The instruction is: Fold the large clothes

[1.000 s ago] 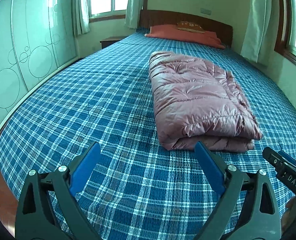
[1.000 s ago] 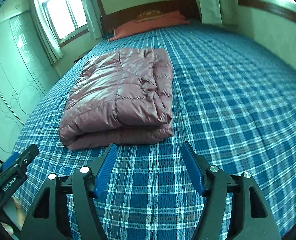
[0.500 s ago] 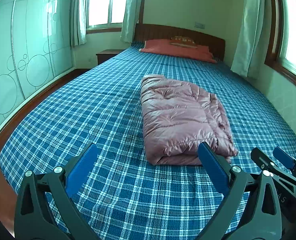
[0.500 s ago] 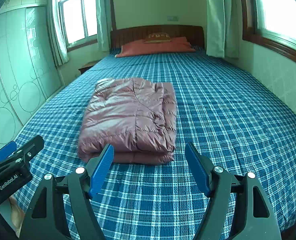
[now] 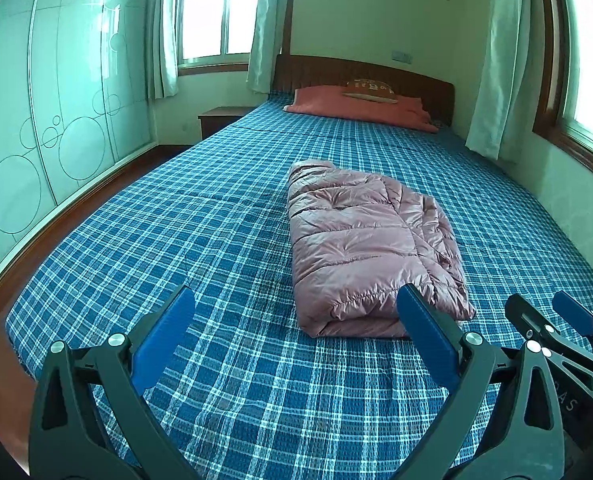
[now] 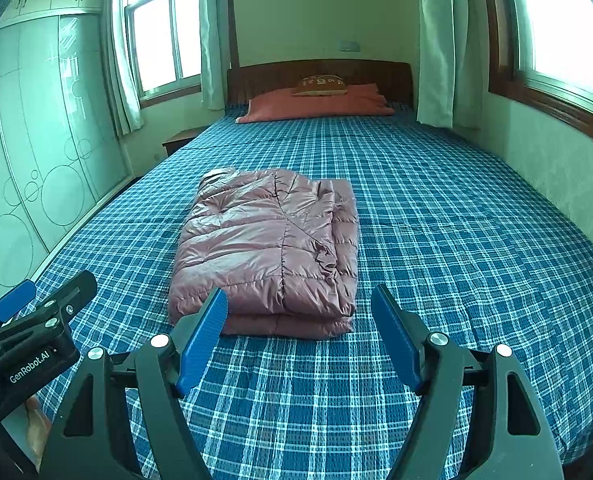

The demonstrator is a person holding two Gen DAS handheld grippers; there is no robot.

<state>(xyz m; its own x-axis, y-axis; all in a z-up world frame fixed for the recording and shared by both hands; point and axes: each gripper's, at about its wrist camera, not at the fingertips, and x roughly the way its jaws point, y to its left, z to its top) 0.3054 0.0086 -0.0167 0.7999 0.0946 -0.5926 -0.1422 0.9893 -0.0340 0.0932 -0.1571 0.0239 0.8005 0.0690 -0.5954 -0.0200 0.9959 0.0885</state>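
Seemingly we are at the end of the fold: the jacket (image 5: 370, 248) lies as a squared bundle in the middle of the bed (image 5: 176, 240), its folded edge towards us. Our left gripper (image 5: 296, 320) gapes wide with nothing between its pads; our right gripper (image 6: 300, 320) has just been opening and is likewise empty, held apart from the jacket. Next, we judge, comes only a tidy-up or drawing away. Bare bedspread lies on every side, the wall (image 6: 536, 168) close on the right, the wardrobe (image 5: 56, 120) left.
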